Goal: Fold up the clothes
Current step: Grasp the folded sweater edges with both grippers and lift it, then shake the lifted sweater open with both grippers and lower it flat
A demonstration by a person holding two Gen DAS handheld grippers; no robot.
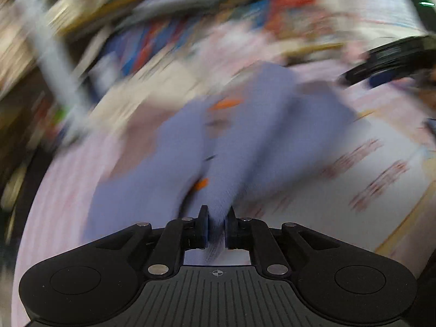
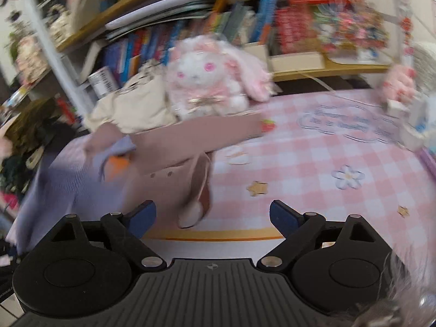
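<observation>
A lavender-blue knit garment point(image 1: 190, 147) with orange marks stretches away from my left gripper point(image 1: 217, 224), whose pads pinch a bunched fold of it; that view is heavily blurred. In the right wrist view the same lavender garment point(image 2: 65, 179) hangs at the left, over a dusty-pink garment point(image 2: 190, 141) spread on the pink checked table cover point(image 2: 313, 163). My right gripper point(image 2: 212, 219) hovers open above the cover's front edge, nothing between its blue pads. The other gripper's black body point(image 1: 395, 57) shows at the upper right of the left wrist view.
A white and pink plush rabbit point(image 2: 212, 81) and a cream cloth bundle point(image 2: 136, 109) sit at the back of the table. Behind them a shelf point(image 2: 327, 66) holds books and boxes. Small items point(image 2: 408, 114) crowd the right edge. Dark clutter point(image 2: 30, 133) lies at the left.
</observation>
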